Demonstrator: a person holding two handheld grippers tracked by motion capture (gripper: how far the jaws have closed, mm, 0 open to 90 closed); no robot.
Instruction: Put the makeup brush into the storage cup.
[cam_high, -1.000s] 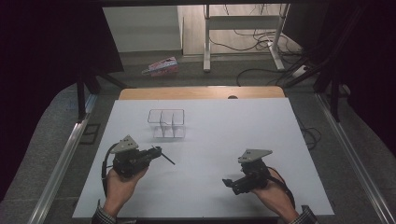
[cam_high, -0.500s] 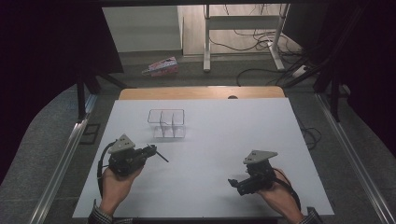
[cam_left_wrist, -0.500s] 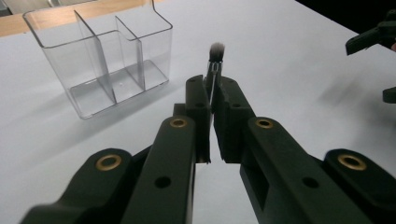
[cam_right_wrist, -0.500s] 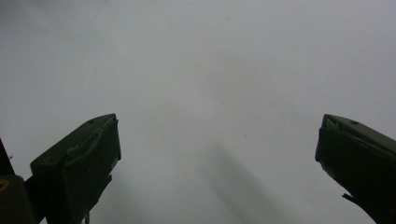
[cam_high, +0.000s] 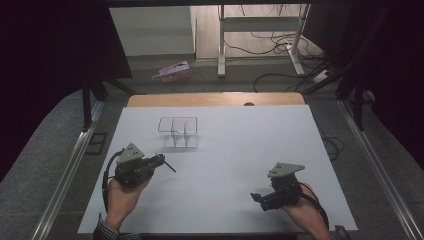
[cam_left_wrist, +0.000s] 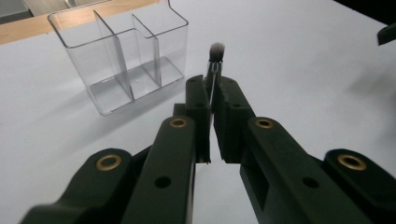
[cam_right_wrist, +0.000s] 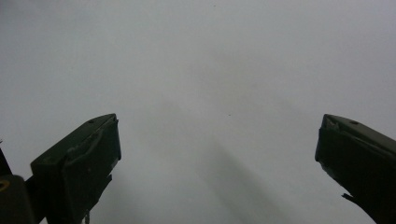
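- A small makeup brush (cam_left_wrist: 215, 60) sits clamped between the jaws of our left gripper (cam_left_wrist: 212, 100), its dark, grey-tipped bristle head poking out past the jaw tips and its thin handle running back between them; from the high view the brush (cam_high: 169, 165) juts out toward the middle of the table.
- Just beyond the brush stands a clear organizer (cam_left_wrist: 122, 56) with three upright compartments, all of them empty as far as we can see, placed on the white table (cam_high: 240, 145) toward its far side, near the wooden strip (cam_high: 215, 99).
- We judge the step in hand to be dropping the brush into one compartment. To do it well, we would lift the left gripper above the organizer's rim, tip the brush close to upright with the handle end down, and centre it over a single slot, clear of the thin dividers, before letting go.
- The organizer looks light, so a knock on the wall could slide or tip it; a slow, high approach seems wise.
- Our right gripper (cam_high: 267, 197) rests low at the near right of the table, well apart from the organizer, with its jaws spread wide and nothing between them; it could steady the organizer if needed.
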